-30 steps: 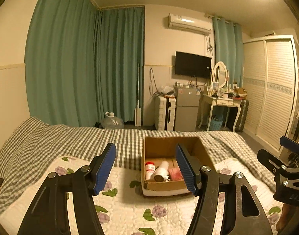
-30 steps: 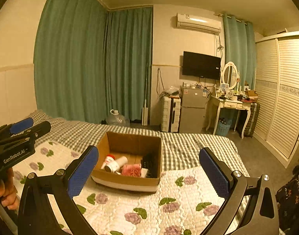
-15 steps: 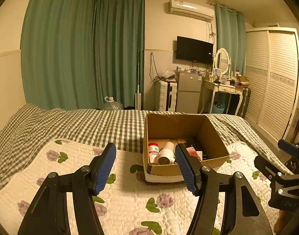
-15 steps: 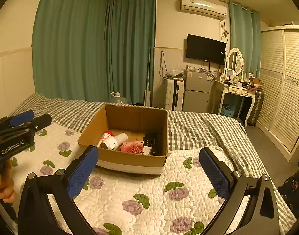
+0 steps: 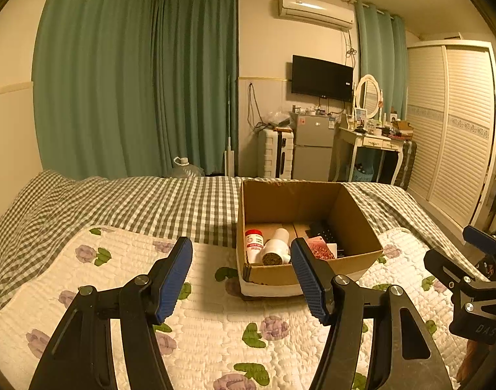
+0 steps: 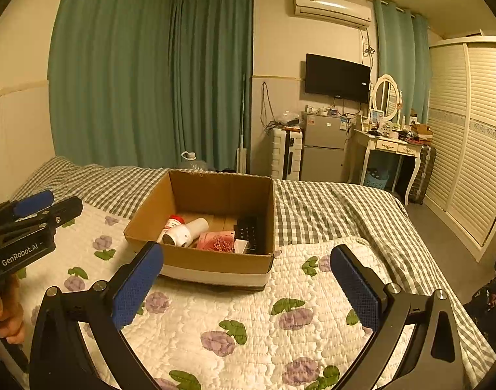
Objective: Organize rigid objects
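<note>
Left gripper (image 5: 241,273) hung with jaws spread, holding nothing. The cardboard box (image 6: 215,261) sat mid-bed on the floral quilt (image 6: 248,318), bottles already inside. Right gripper (image 6: 248,279) gaped empty too. Sorting finished or unpacking ahead? Couldn't tell.

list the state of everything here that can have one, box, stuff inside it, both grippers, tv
cardboard box: open-topped, on the quilt
red-capped bottle: lying in the box, capped
white bottle: on its side in the box
left gripper: open, empty
right gripper: open, empty
tv: screen dark
</note>
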{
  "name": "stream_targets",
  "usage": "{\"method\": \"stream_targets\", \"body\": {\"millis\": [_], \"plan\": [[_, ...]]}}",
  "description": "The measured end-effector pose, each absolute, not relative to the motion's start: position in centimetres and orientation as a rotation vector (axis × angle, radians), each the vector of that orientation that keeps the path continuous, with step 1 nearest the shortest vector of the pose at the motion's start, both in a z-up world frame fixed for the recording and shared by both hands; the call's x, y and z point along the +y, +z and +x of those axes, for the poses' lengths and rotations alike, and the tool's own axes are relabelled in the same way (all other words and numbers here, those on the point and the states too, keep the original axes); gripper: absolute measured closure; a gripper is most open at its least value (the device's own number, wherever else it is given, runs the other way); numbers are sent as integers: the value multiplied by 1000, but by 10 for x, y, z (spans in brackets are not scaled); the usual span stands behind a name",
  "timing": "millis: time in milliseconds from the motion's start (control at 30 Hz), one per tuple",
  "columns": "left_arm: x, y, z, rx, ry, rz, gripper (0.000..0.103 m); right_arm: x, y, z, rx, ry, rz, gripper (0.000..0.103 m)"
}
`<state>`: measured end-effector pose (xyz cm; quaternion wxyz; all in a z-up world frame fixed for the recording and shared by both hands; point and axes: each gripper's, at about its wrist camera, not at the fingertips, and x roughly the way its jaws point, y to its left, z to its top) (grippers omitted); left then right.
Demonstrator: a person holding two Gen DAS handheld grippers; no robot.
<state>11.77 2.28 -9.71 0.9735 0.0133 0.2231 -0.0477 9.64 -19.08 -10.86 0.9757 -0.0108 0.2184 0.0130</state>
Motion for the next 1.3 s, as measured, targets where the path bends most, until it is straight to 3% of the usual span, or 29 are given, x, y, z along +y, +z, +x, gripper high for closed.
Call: {"method": "stream_targets", "body": {"millis": [1300], "plan": [[19, -104, 119, 487, -116, 17, 37, -185, -118, 97, 464, 26, -34, 0]]}}
